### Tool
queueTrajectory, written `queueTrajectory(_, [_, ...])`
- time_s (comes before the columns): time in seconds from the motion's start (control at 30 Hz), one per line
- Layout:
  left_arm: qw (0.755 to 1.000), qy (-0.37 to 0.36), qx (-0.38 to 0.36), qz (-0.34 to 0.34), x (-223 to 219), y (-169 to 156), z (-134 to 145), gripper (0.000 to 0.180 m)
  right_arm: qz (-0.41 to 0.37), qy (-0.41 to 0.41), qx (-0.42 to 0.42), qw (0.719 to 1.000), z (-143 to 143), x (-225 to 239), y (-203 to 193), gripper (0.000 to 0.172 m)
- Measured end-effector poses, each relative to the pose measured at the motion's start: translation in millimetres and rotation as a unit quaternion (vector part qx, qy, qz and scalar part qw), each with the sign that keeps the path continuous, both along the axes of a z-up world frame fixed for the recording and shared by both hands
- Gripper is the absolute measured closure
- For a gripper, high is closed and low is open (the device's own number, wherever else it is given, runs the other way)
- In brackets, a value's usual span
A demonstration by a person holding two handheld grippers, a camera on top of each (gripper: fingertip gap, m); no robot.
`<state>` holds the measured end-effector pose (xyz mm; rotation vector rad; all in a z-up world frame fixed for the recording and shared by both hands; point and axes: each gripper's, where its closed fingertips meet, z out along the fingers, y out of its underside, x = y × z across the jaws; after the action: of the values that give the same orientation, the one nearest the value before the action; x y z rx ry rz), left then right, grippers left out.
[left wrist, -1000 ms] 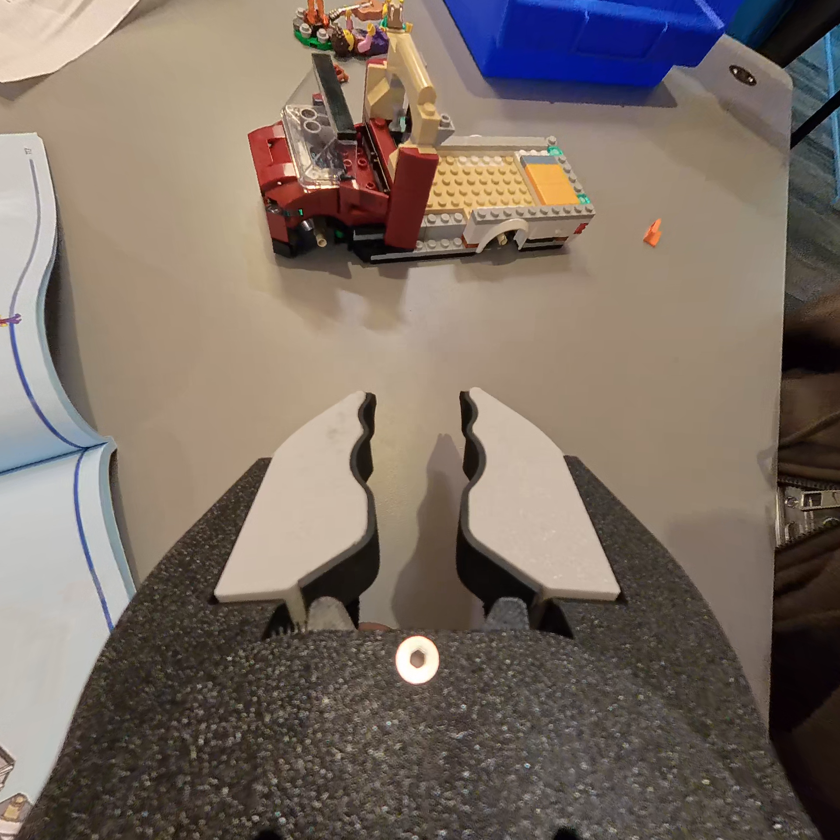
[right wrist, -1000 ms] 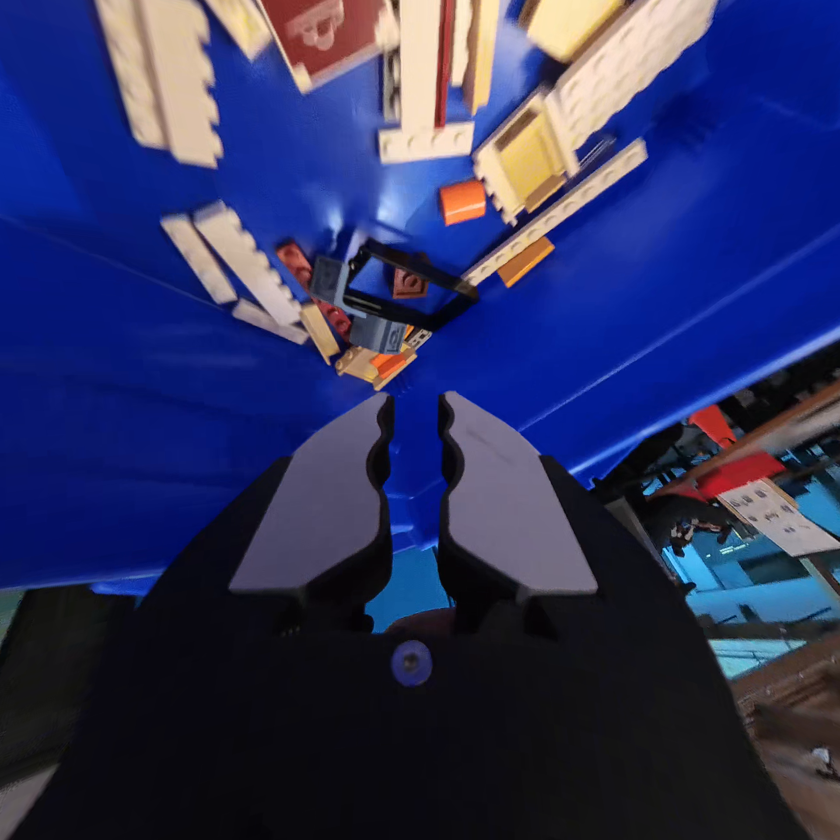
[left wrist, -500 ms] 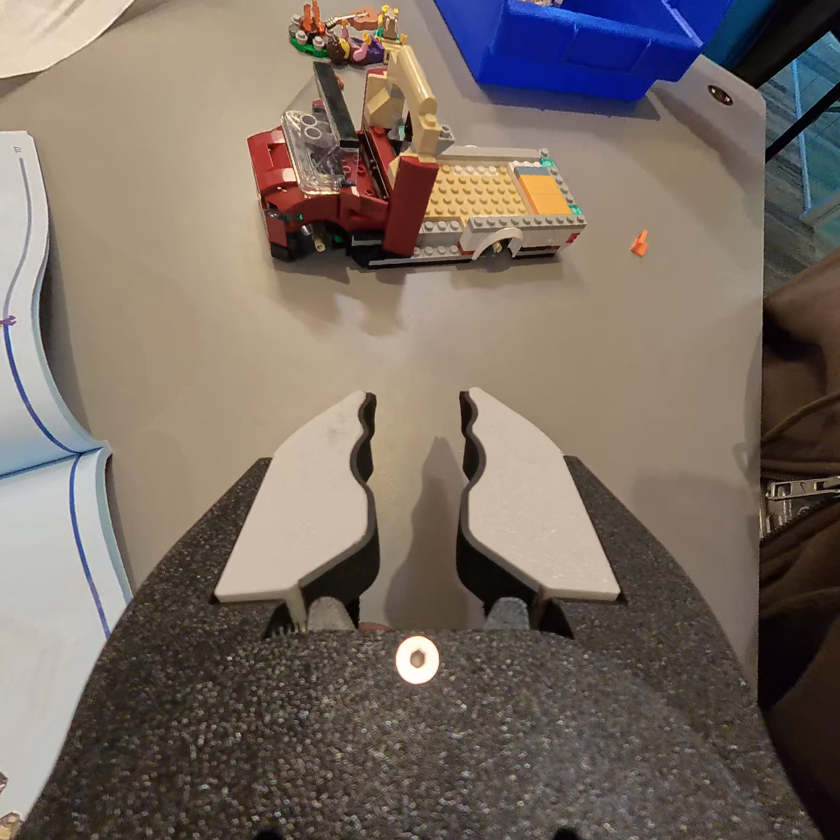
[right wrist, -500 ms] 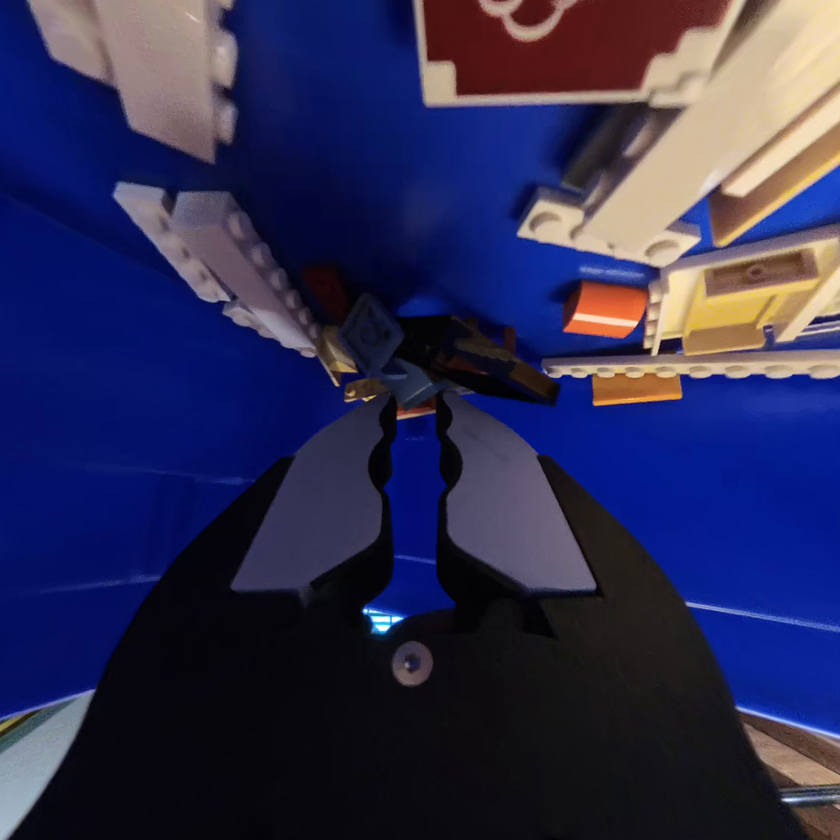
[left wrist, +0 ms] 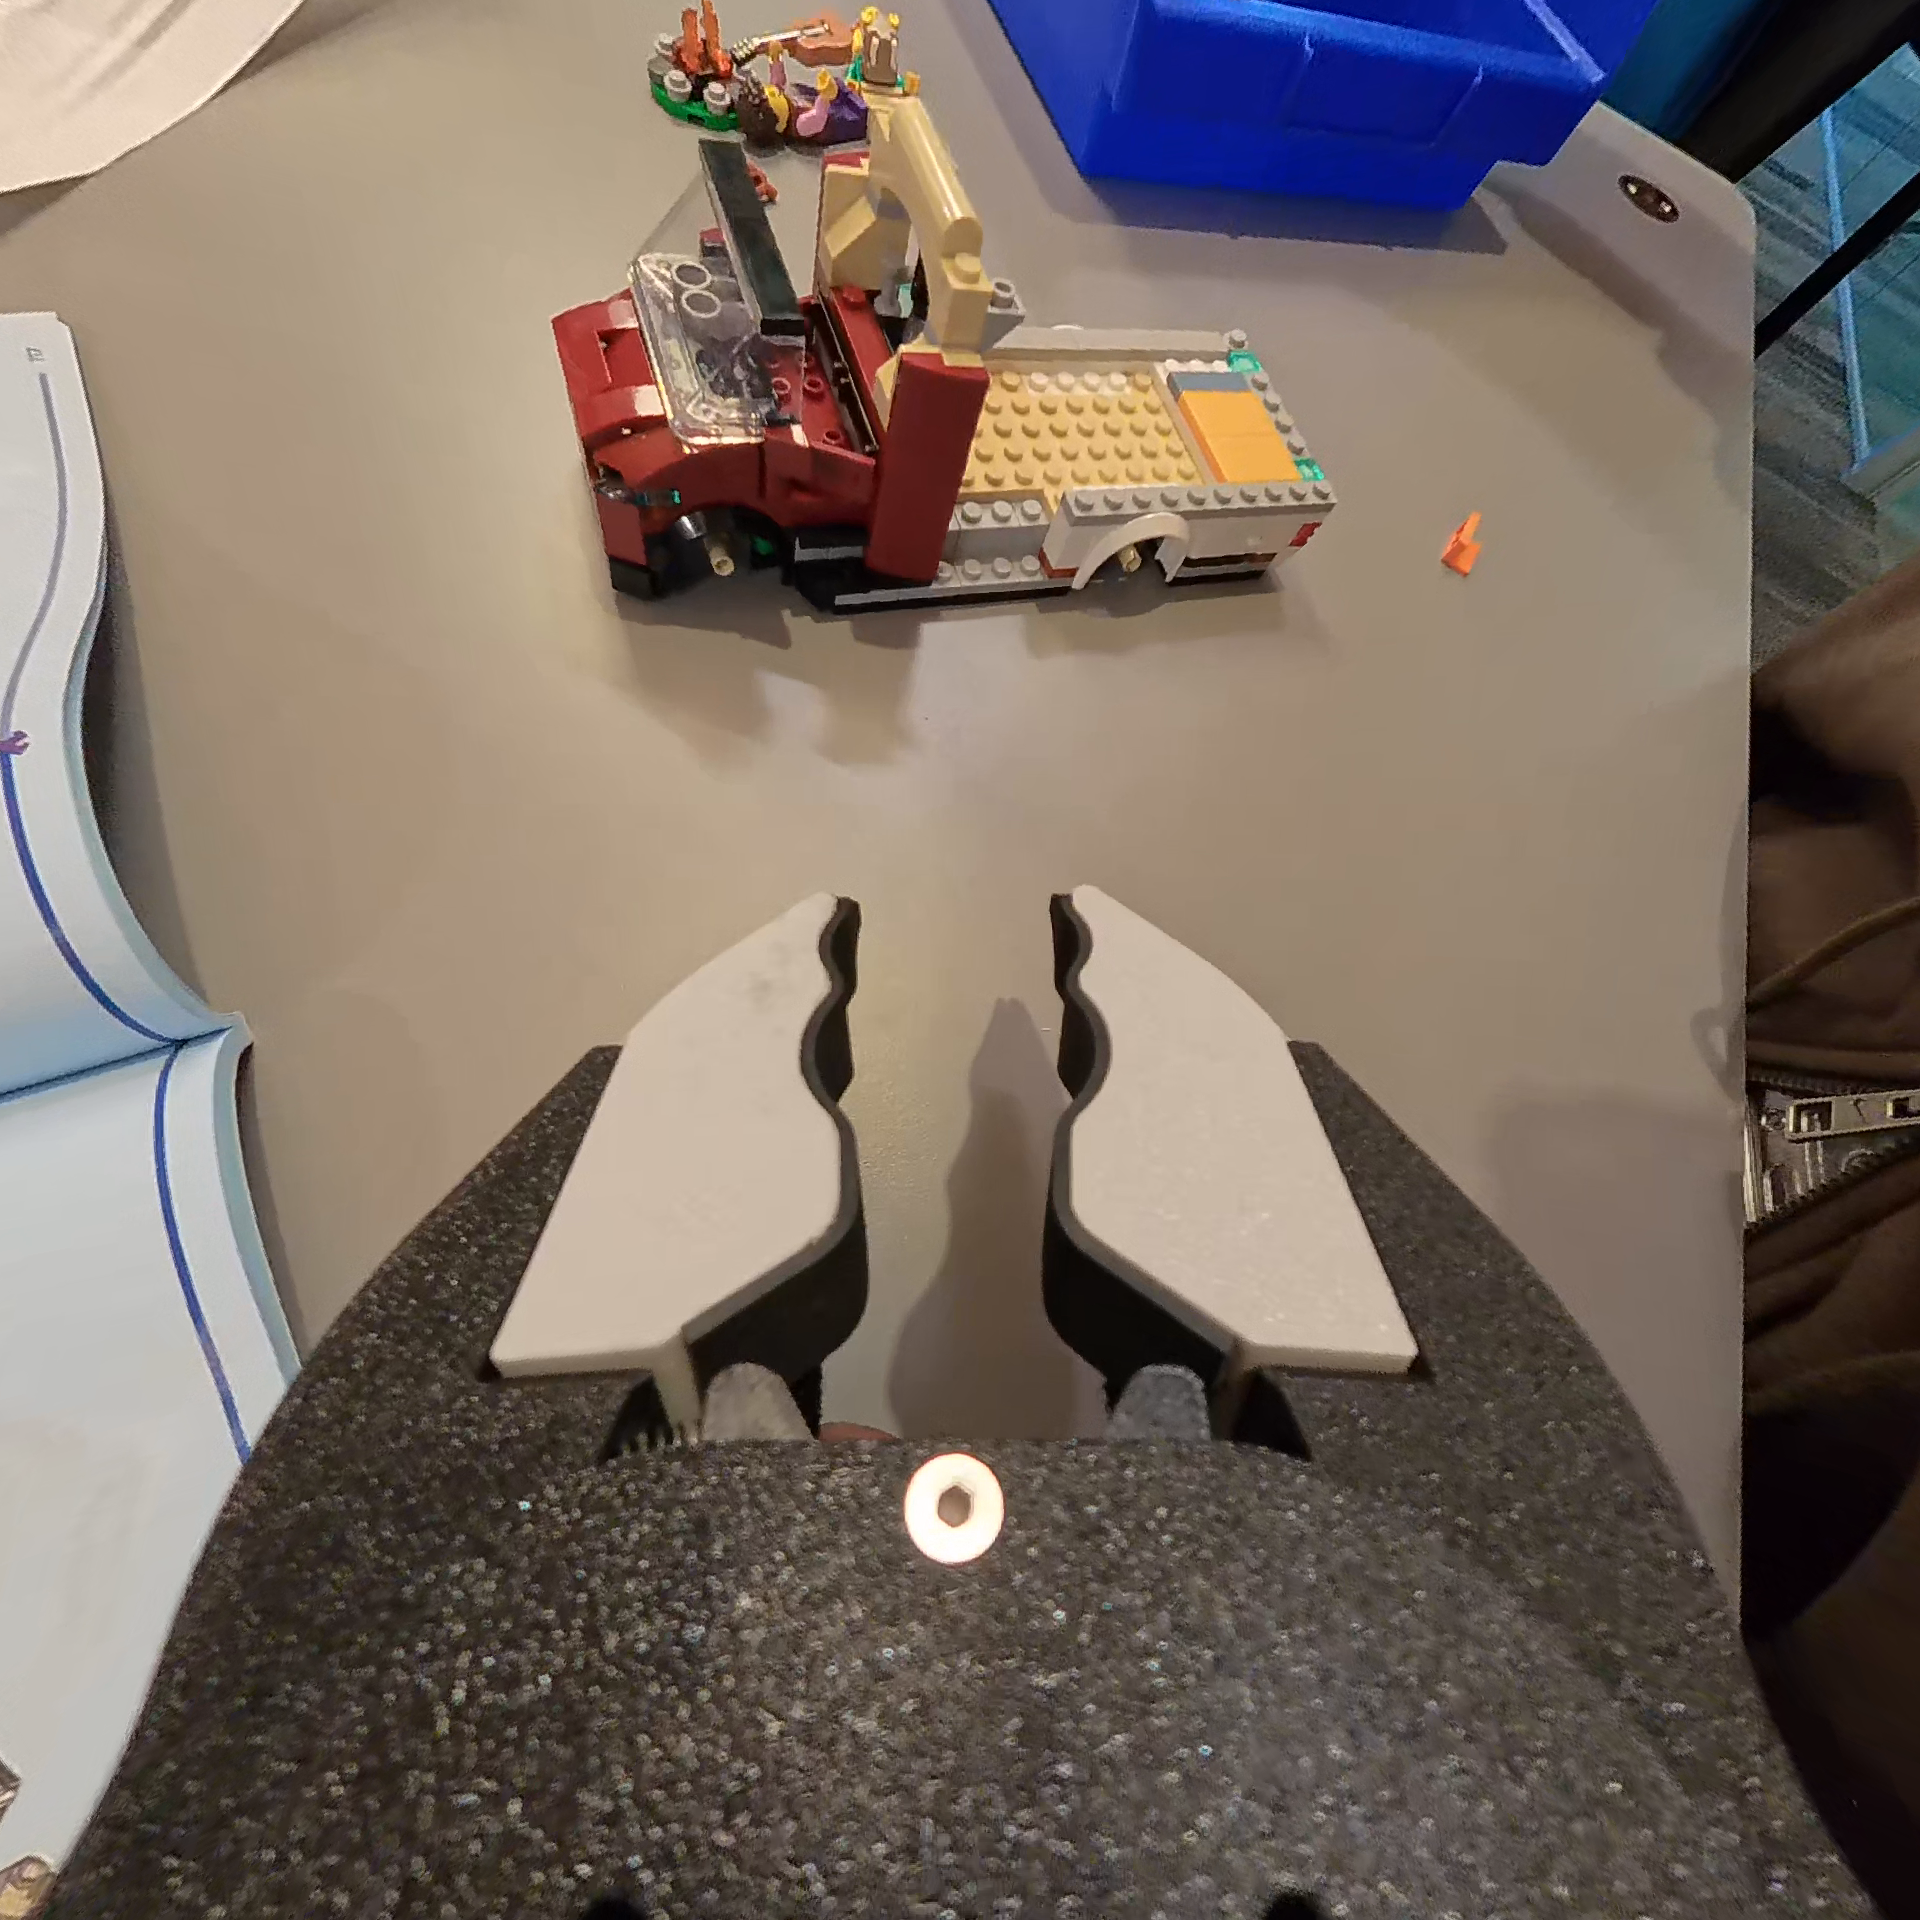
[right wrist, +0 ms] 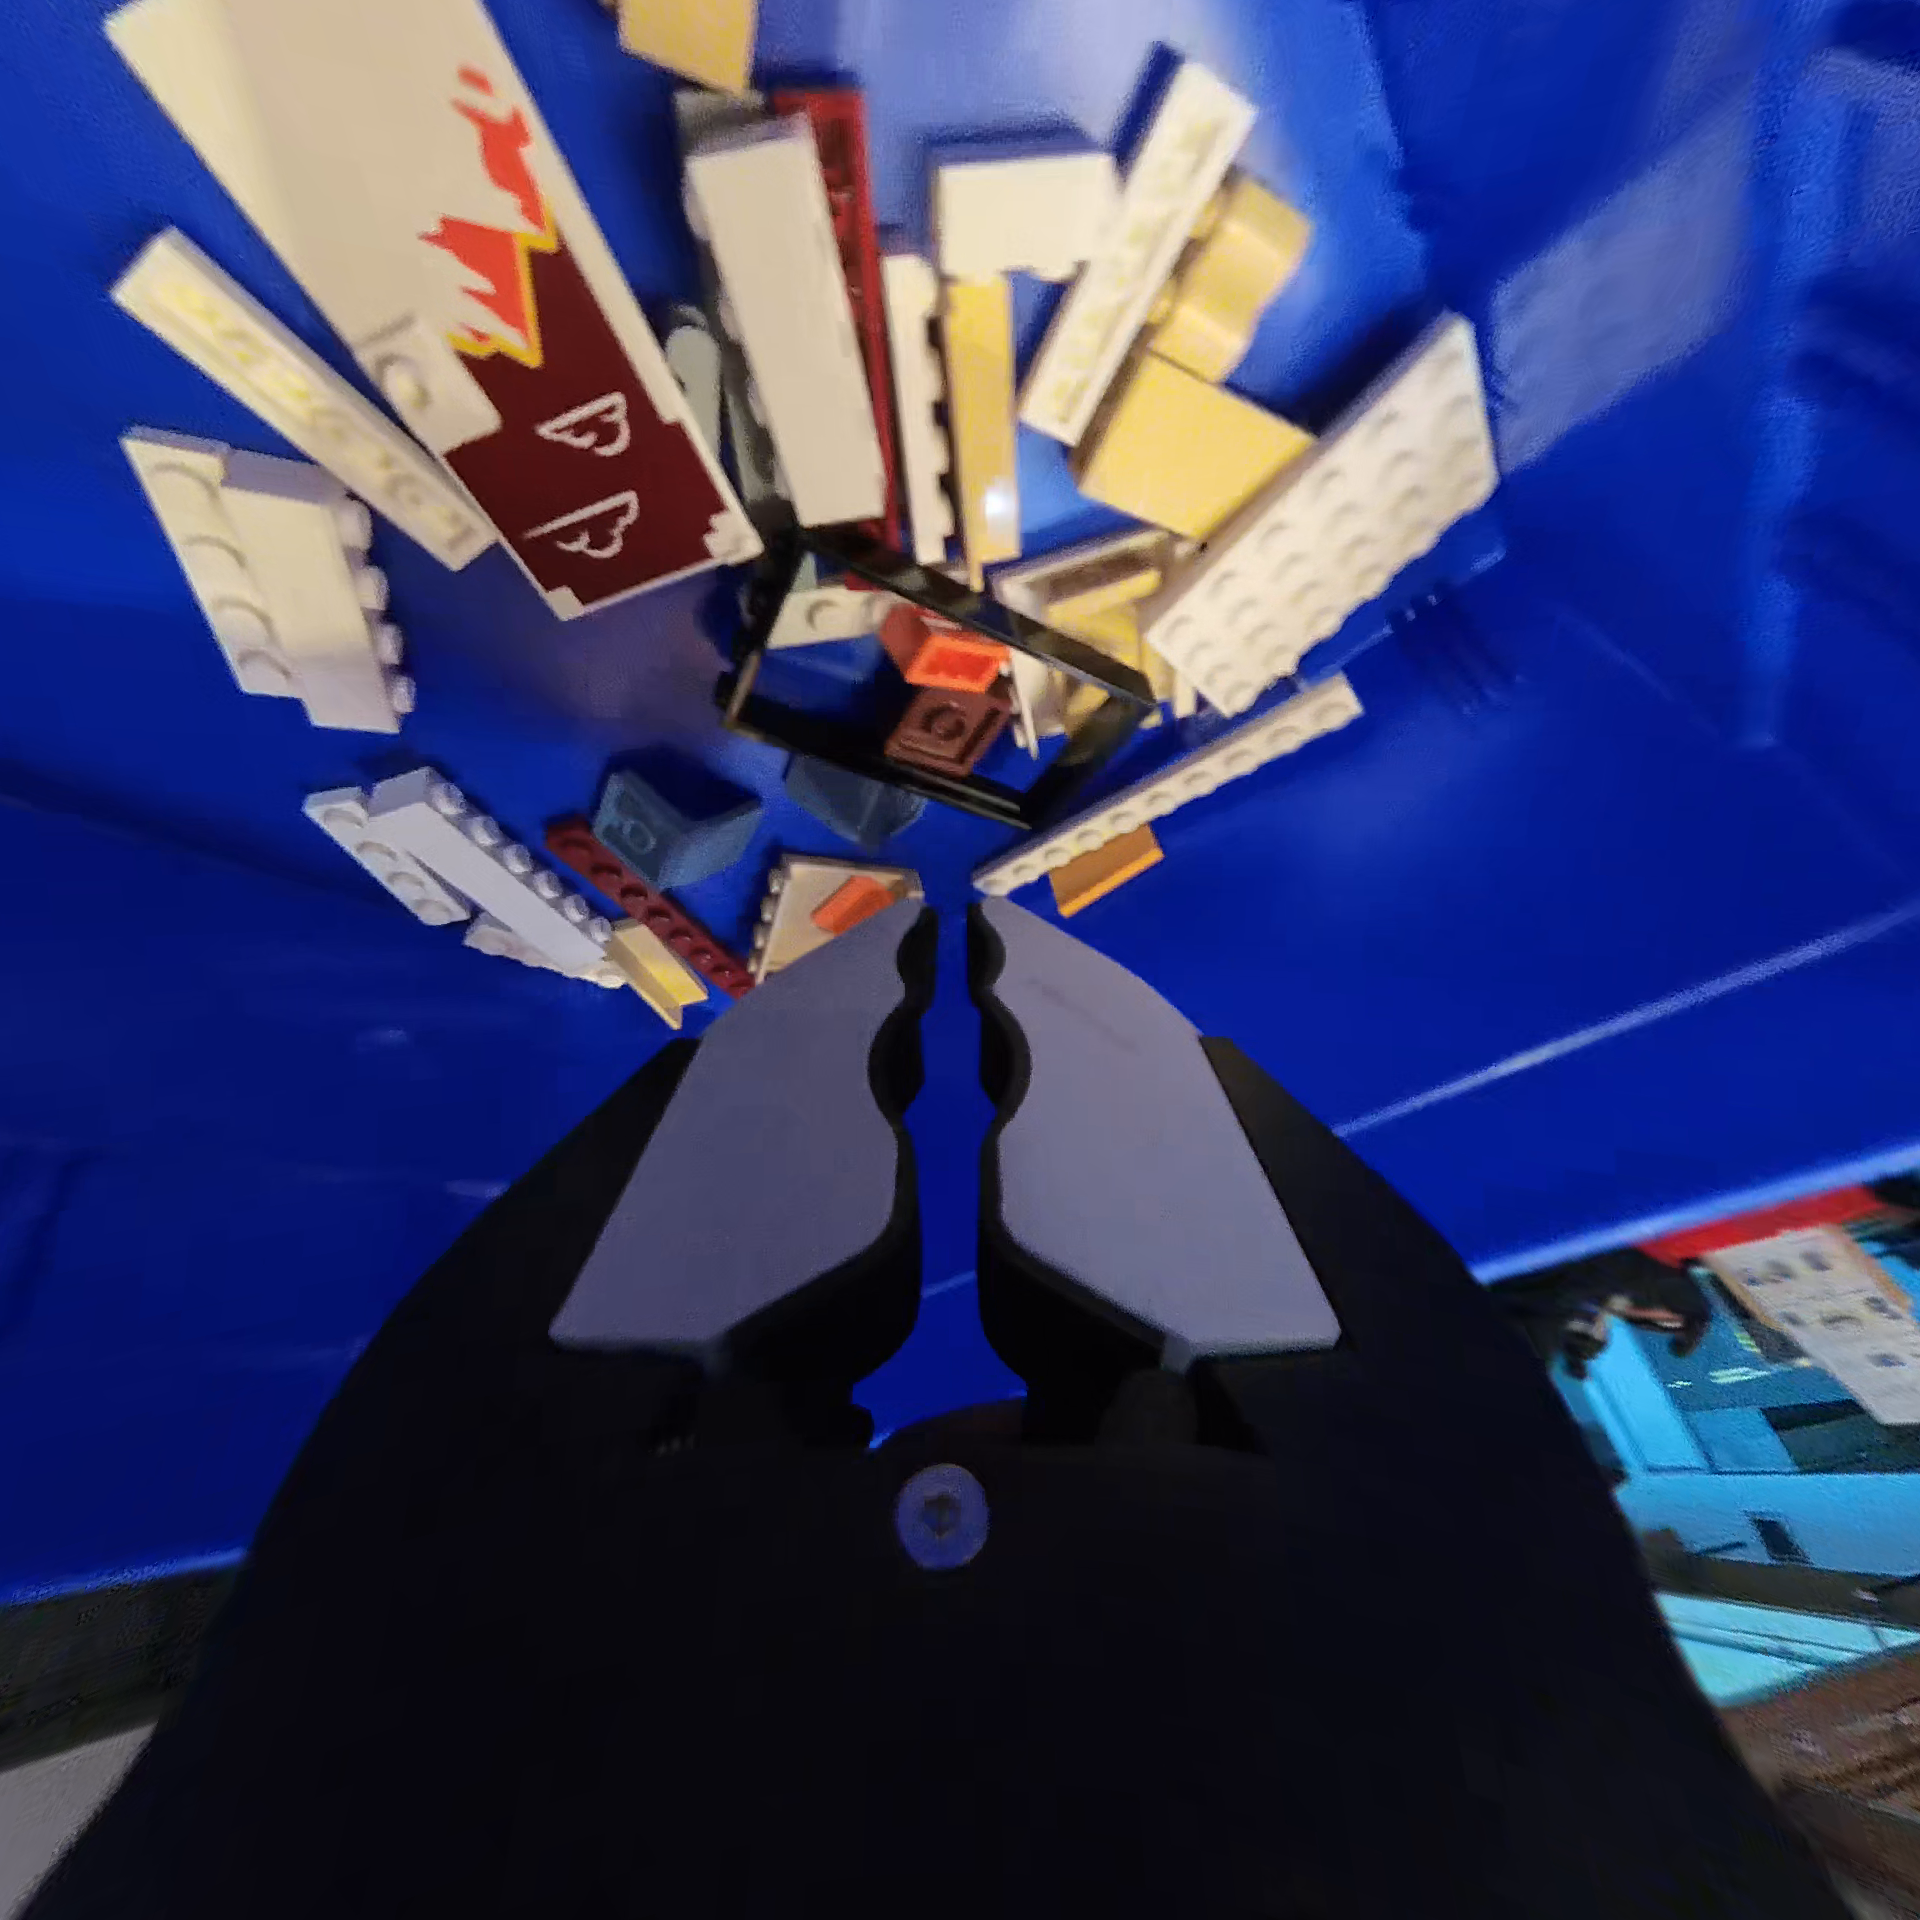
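My left gripper (left wrist: 956, 909) is open and empty, hovering over the grey table (left wrist: 416, 727), well short of a dark red and tan brick truck (left wrist: 935, 447). My right gripper (right wrist: 951, 914) is inside a blue bin (right wrist: 312, 1143) of loose bricks. Its jaws are almost closed with a narrow slit between them, and only blue bin floor shows through. Its tips are just below a tan wedge plate carrying a small orange piece (right wrist: 847, 904). A black window frame (right wrist: 935, 675) and a blue-grey brick (right wrist: 675, 831) lie just beyond.
An open instruction booklet (left wrist: 62, 1039) lies at the left table edge. A small orange piece (left wrist: 1463, 542) lies right of the truck. The blue bin (left wrist: 1299, 94) and a small figure build (left wrist: 769, 73) stand at the back. A person's brown clothing (left wrist: 1829, 831) is at the right edge. Some 55 cm of space lies between my two pairs of fingers. My right gripper's tips are some 4 cm from the blue-grey brick (right wrist: 675, 831).
My right gripper pushed into the brick pile, then drew back while its jaws narrowed, with nothing between them. My left gripper stayed open and barely shifted.
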<state>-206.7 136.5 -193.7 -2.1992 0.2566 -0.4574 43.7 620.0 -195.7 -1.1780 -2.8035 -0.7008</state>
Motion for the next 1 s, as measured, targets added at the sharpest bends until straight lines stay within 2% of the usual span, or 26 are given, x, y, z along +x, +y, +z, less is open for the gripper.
queueTrajectory(0.13, [1.0,-0.002,0.0,0.0,0,0,0,0.144,-0.028,0.017,-0.005,0.999,13,2,5,0.166])
queueTrajectory(0.37, [1.0,-0.003,-0.001,-0.001,0,0,0,0.144,-0.011,-0.055,-0.01,0.998,-8,27,1,0.156])
queueTrajectory(0.67, [1.0,-0.009,-0.001,0.0,-1,0,1,0.144,-0.053,-0.076,-0.001,0.996,-15,36,9,0.159])
queueTrajectory(1.0, [1.0,-0.01,0.0,-0.001,0,0,1,0.144,-0.102,-0.064,-0.031,0.992,-16,34,-1,0.159])
